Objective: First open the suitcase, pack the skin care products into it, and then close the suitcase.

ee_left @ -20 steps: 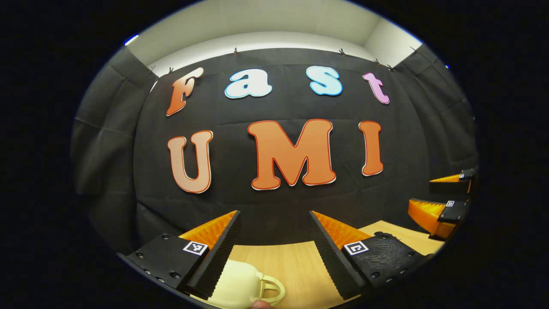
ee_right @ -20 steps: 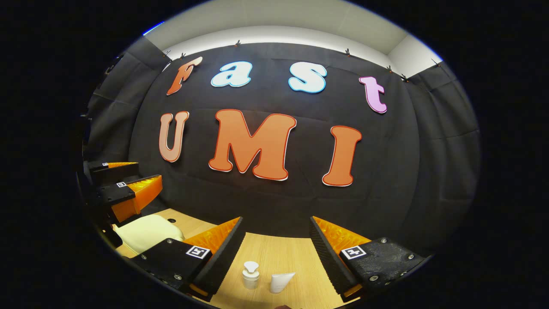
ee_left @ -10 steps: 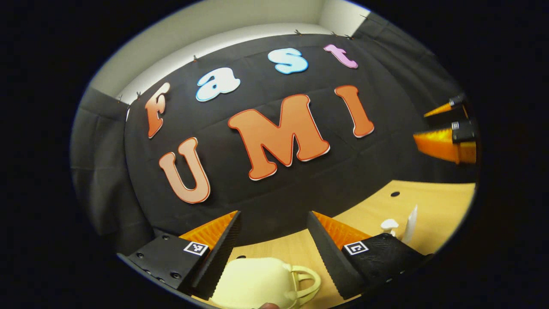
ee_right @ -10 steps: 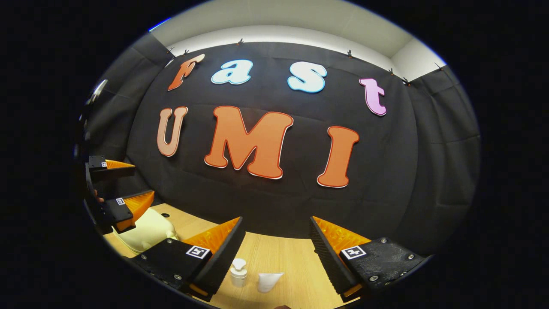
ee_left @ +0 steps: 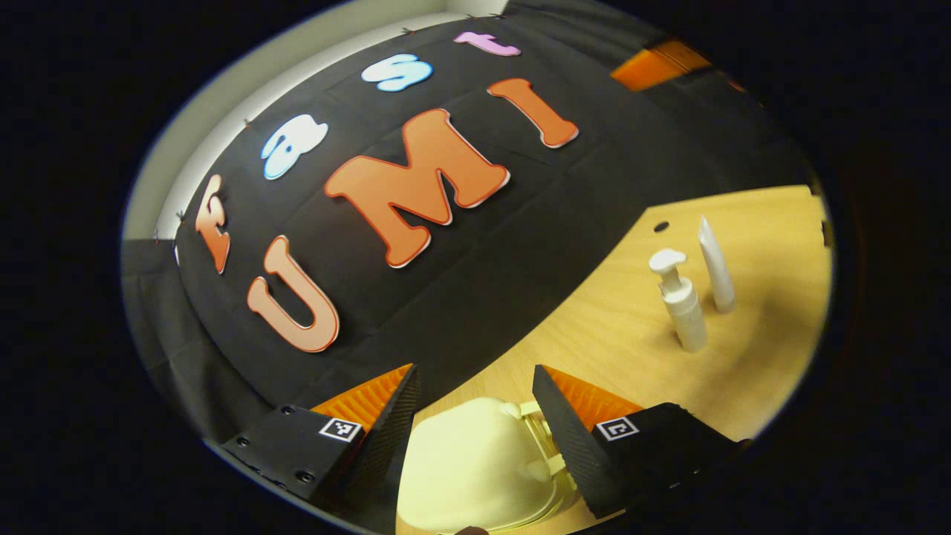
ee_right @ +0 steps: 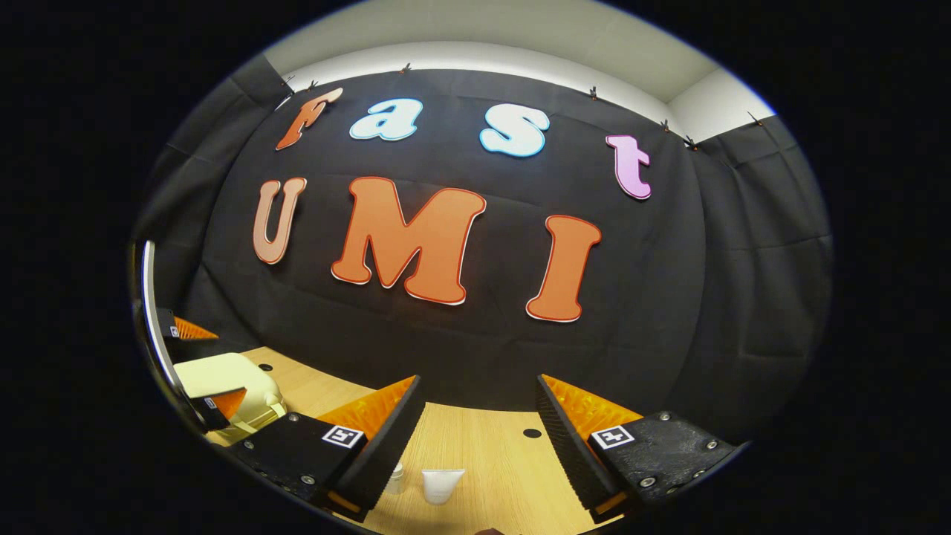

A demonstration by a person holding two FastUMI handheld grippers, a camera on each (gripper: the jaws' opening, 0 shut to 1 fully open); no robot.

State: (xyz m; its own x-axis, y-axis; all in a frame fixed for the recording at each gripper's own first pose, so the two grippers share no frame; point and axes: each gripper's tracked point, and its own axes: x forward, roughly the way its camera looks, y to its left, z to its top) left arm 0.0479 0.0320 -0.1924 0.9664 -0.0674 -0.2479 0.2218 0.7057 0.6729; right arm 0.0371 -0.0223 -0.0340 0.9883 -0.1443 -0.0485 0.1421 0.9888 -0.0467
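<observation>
A small cream suitcase (ee_left: 475,468) lies shut on the wooden table (ee_left: 617,349), its handle toward the right. My left gripper (ee_left: 472,371) is open and tilted, with its fingers straddling the case. A white pump bottle (ee_left: 680,301) and a white tube (ee_left: 715,264) stand upright farther right on the table. In the right gripper view, my right gripper (ee_right: 478,379) is open and empty above the tube (ee_right: 441,484); the pump bottle (ee_right: 395,479) is half hidden behind its left finger. The suitcase (ee_right: 223,375) sits at the far left, between the left gripper's fingers (ee_right: 223,403).
The black cloth wall rises right behind the table's far edge. The tabletop has small round holes (ee_right: 532,432) (ee_left: 660,226). Part of the right gripper (ee_left: 654,63) shows high at the upper right of the left gripper view.
My left gripper has rolled sideways and dropped toward the suitcase, which now sits between its fingers. The right gripper has shifted slightly, so the bottle and tube sit lower in its view.
</observation>
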